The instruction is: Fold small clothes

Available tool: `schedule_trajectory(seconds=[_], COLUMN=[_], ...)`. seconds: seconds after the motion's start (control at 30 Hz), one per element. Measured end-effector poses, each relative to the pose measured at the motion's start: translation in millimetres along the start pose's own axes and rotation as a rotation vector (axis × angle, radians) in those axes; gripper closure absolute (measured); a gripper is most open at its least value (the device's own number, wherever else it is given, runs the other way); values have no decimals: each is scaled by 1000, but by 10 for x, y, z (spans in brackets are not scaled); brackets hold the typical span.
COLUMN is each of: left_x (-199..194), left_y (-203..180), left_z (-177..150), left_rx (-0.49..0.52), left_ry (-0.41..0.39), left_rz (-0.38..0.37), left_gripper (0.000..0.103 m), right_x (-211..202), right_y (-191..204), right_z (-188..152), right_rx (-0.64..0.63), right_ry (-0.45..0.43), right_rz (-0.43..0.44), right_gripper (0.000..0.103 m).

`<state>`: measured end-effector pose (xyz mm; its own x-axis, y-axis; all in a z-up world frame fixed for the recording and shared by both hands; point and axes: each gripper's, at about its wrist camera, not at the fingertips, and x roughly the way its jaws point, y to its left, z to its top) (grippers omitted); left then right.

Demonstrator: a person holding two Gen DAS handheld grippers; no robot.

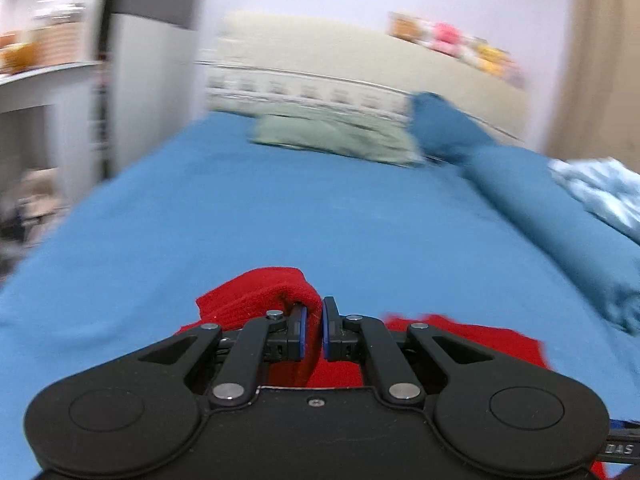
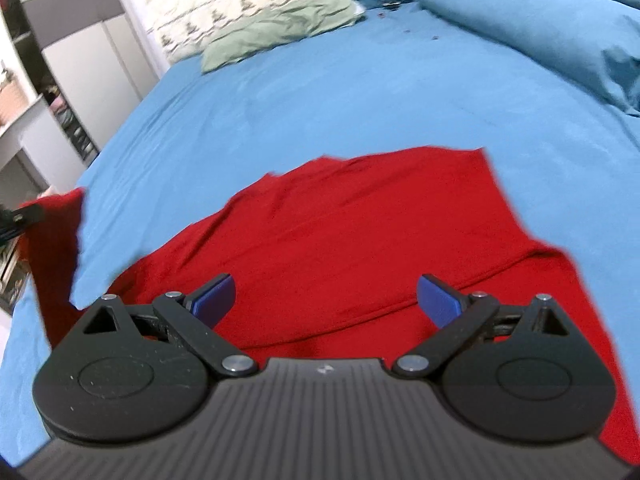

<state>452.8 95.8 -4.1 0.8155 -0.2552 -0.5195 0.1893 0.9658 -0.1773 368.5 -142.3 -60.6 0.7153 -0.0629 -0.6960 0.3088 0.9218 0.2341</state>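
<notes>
A red garment lies spread on the blue bed sheet. My right gripper hovers over its near part, open, nothing between its blue pads. In the left wrist view my left gripper is shut on a ribbed edge of the red garment, with the cloth bunched over the left finger and lifted off the sheet. That lifted red piece shows at the left edge of the right wrist view, with the left gripper's black tip beside it. The left view is motion-blurred.
At the head of the bed lie a green pillow, a patterned cream pillow and a rolled blue duvet on the right. A pale blue cloth lies far right. A white wardrobe and shelves stand to the left.
</notes>
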Motion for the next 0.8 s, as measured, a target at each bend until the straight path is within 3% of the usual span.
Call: schedule_trajectory(seconds=[0.1, 0.23, 0.4, 0.53, 0.57, 0.67, 0.7, 0.8], left_x=[314, 760, 1175, 1247, 1240, 1185, 1119, 791], left_y=[-593, -1192, -1656, -1716, -1711, -1714, -1688, -1463], left_z=[-133, -496, -1036, -1205, -1204, -1114, -1074, -977], left_rx=[58, 128, 207, 228, 232, 229, 228, 213], left_ry=[38, 144, 283, 326, 323, 326, 313, 275], left_rz=[-98, -165, -153, -126, -127, -135, -123, -73], left_gripper=[96, 96, 96, 92, 85, 35, 29, 28], right_x=[-35, -32, 34, 101, 108, 122, 125, 101], right_y=[-393, -822, -1215, -1383, -1399, -1393, -1374, -1275], right_z=[114, 149, 81, 28, 23, 60, 91, 186], right_rx=[18, 17, 32, 36, 36, 33, 28, -8], right_ry=[-10, 0, 37, 61, 64, 70, 69, 64], right_rz=[-7, -16, -17, 0, 5, 24, 31, 54], right_gripper=[0, 0, 0, 0, 0, 0, 0, 0])
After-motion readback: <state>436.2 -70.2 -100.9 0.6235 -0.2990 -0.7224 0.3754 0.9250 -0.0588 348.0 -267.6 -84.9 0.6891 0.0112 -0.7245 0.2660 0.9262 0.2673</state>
